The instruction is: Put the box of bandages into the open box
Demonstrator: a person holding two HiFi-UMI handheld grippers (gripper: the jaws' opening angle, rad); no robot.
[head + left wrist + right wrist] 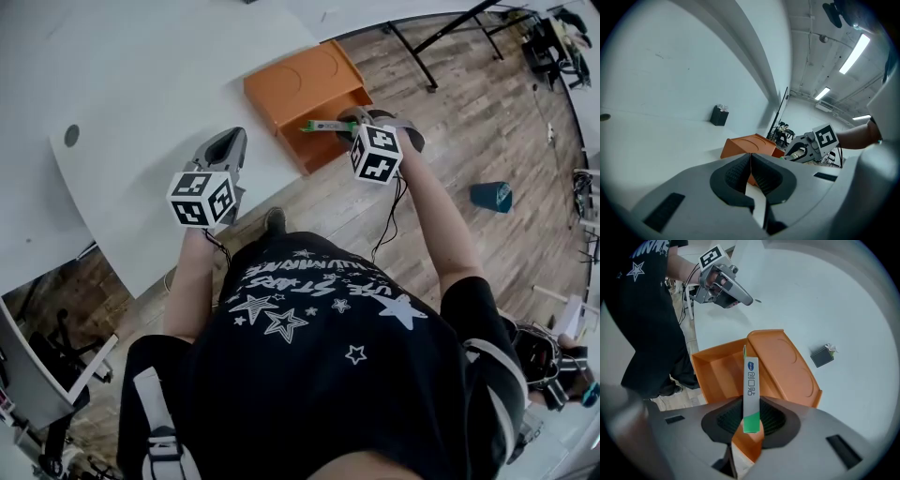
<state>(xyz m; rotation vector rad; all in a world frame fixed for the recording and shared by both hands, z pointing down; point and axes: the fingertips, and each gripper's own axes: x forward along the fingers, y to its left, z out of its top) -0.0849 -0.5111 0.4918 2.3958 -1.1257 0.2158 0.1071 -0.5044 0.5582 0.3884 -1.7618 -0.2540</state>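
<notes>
The right tool [750, 422] is closed on the box of bandages [750, 380], which is gripped by its green end between the two ribbed pads. The slim white box is held edge-on and points away from the tool, over the hollow tray of the open box [715, 373]. Whether it touches the tray cannot be told. In the head view, the box of bandages [323, 125] is seen lying level above the tray's inside, with the right tool [349, 122] just behind it.

The open box [328, 141] is orange and is placed at the near edge of the white worktop [141, 84], by the corner on the person's right. Its lid [302, 82] is folded back flat onto the worktop, further in from the edge.

The left tool [750, 169] is closed, its pads pressed together with nothing held between them. It is held above the worktop's near edge [225, 145], well apart from the open box and to its left. From the left gripper view, the open box [747, 145] is seen beyond the jaws.

A small dark container [821, 356] is set further in on the worktop, away from the lid. A teal bin [491, 196] is seen on the wooden floor [487, 122] to the person's right.
</notes>
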